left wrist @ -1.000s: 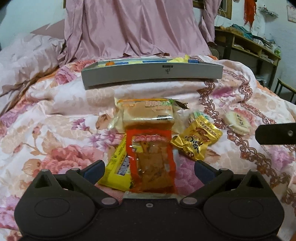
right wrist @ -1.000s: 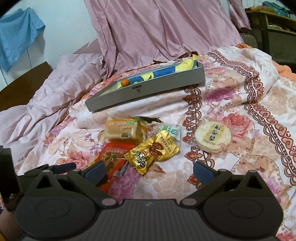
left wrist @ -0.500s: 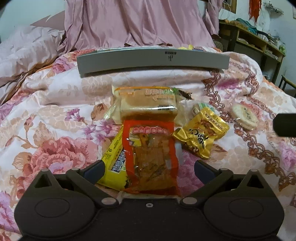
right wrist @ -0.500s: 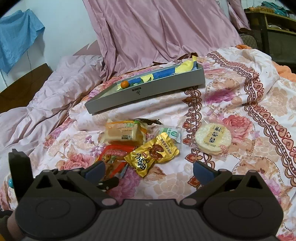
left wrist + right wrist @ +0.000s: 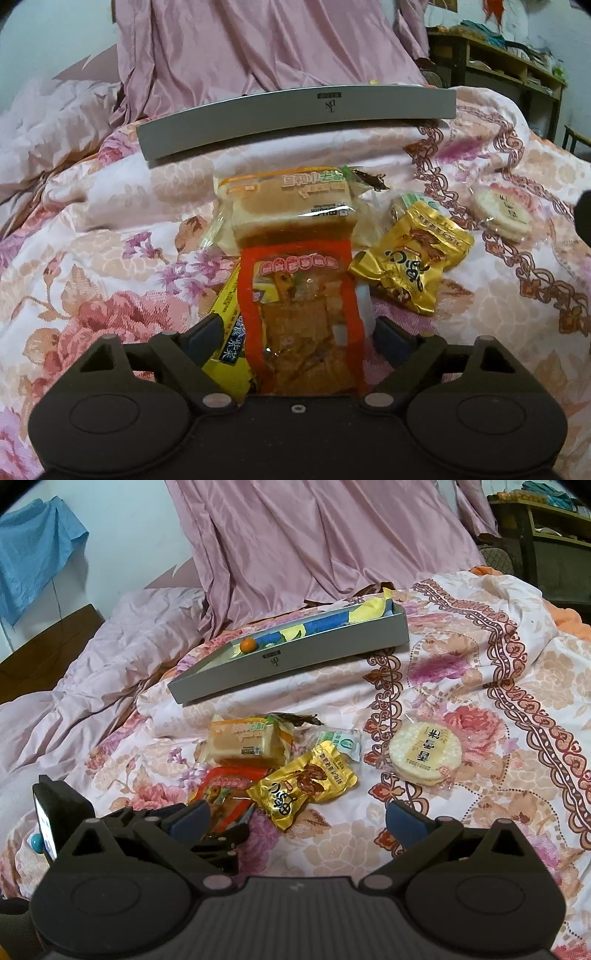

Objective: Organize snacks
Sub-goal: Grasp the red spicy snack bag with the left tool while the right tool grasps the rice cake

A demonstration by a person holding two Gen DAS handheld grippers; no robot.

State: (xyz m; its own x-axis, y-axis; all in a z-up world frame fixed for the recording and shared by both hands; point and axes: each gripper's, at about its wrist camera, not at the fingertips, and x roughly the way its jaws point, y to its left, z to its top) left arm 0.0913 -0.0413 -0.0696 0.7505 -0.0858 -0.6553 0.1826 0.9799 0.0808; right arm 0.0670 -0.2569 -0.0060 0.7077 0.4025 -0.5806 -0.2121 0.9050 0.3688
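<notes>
Wrapped snacks (image 5: 280, 771) lie clustered before the grey tray (image 5: 295, 661).

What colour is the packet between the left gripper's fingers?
Red-orange with a clear window, the packet shows best in the left wrist view.

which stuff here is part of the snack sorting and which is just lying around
Part of the job:
red snack pack, between the open left tool fingers
yellow packet
bread pack
gold pouch
small green-white sachet
round rice cracker
grey tray

Just lying about:
floral quilt
pink curtain
blue cloth
wooden shelf
</notes>
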